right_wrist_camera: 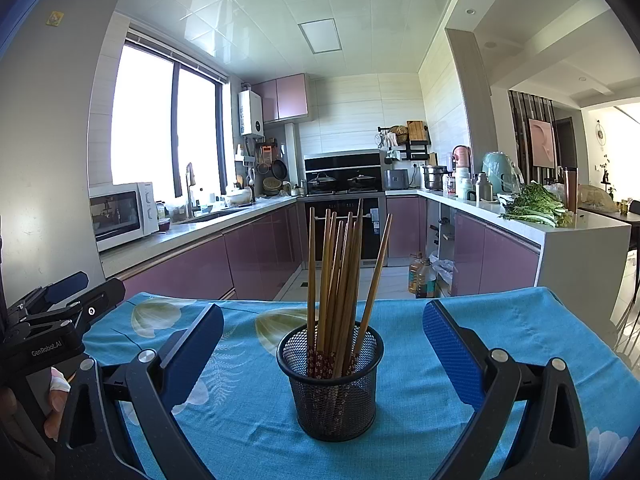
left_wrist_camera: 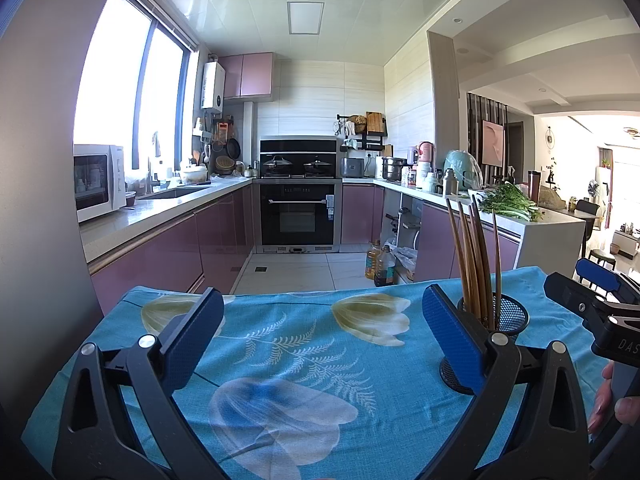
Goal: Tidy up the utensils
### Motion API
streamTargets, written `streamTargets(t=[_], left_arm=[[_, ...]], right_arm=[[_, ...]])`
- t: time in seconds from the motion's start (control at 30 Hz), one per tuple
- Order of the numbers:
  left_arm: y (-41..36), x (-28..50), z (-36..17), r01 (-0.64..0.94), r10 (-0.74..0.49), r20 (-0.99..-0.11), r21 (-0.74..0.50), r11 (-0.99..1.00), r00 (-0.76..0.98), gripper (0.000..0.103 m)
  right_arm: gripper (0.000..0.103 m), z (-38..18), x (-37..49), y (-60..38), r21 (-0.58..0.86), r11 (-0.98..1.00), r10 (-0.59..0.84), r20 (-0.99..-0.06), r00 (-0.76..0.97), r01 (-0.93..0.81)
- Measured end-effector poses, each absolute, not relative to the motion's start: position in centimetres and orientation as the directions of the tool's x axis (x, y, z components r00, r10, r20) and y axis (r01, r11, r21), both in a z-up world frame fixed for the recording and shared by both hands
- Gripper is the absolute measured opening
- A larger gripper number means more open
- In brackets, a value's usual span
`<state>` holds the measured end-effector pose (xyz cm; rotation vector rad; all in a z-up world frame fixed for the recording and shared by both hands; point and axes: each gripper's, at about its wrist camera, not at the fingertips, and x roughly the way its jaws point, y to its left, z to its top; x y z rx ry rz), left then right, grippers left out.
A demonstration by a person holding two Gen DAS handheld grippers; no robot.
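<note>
Partly, left gripper perhaps hides holder.

A blue floral tablecloth covers the table. On the left counter a white microwave stands near its front end, with the sink faucet further back. A built-in oven fills the far wall. Leafy greens lie at the front end of the right counter, and oil bottles stand on the floor below.
</note>
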<state>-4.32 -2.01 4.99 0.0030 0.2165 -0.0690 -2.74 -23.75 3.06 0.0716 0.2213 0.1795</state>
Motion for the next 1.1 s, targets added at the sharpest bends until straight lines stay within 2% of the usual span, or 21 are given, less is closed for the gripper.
streamTargets(t=[1.1], left_arm=[[-2.16,-4.54,4.16,0.068,-0.066,-0.216,0.002,0.998,0.974,0.098]], right_arm=[[0.097,2.95,-2.55,-23.91,0.094,0.980,0.190,-0.223,0.956,-0.173]])
